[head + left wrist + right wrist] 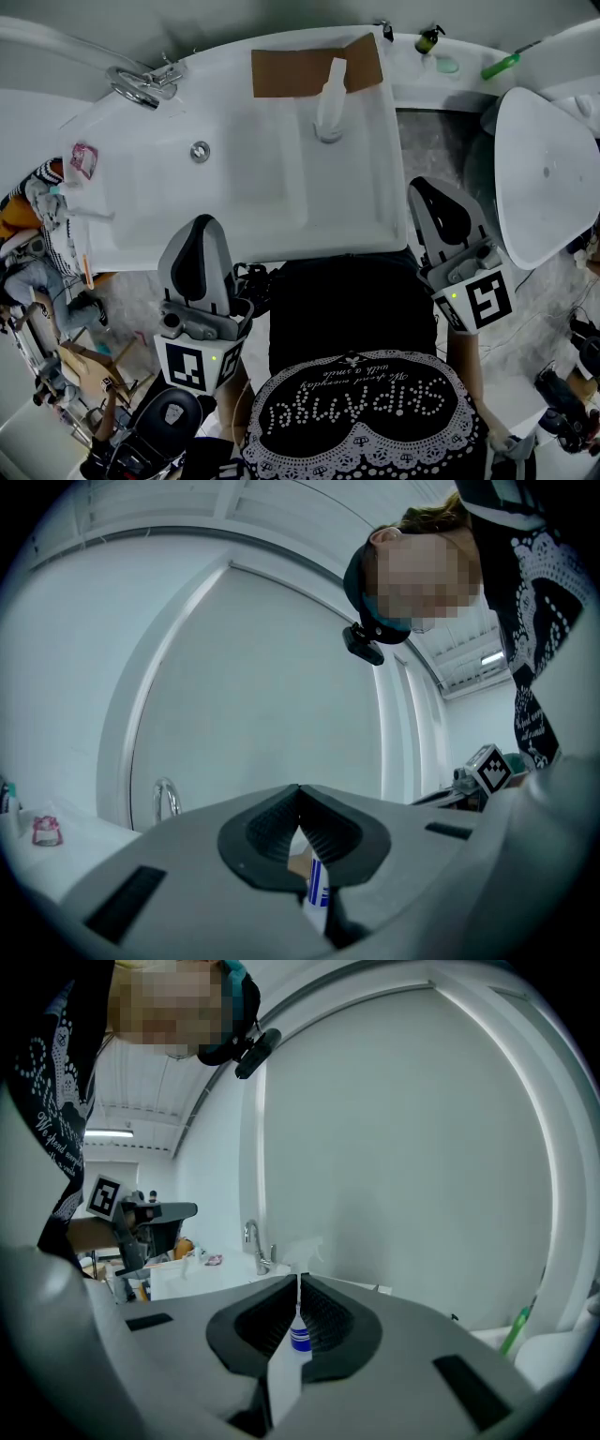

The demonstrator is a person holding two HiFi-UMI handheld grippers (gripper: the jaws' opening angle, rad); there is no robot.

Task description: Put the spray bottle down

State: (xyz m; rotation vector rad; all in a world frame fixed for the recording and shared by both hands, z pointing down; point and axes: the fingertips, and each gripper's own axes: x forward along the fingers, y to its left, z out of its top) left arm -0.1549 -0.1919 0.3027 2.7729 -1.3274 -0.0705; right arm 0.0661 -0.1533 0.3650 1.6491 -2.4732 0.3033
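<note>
Nearest is the person's black top with white dotted lettering [352, 309], pressed against the front edge of the washstand. On either side of it a grey hand-held gripper with black ribbed pads points towards the basin.

The left gripper [200, 225], with its black-and-white marker cube [190, 366] at the rear, has its jaws pressed together at the tips and pinches nothing. The right gripper [427, 192] looks the same, its jaws meeting at the tips and empty. Both sit at the near rim of the wide white sink [234, 197], neither touching anything in it.

The translucent white plastic spray bottle with a blue band on its label [330, 98] stands upright by itself on the right-hand part of the sink, well apart from both grippers. Each gripper view shows it only in the distance, through the slit below the closed tips. Its base rests just in front of a flat brown piece of cardboard [291, 70] lying at the back of the sink.

A round metal drain [200, 151] sits left of the bottle, and a chrome tap [141, 84] rises at the far left corner. A small pink item [82, 159] lies on the left ledge. On the back ledge to the right are a dark pump bottle [428, 39] and a green toothbrush [500, 66].
</note>
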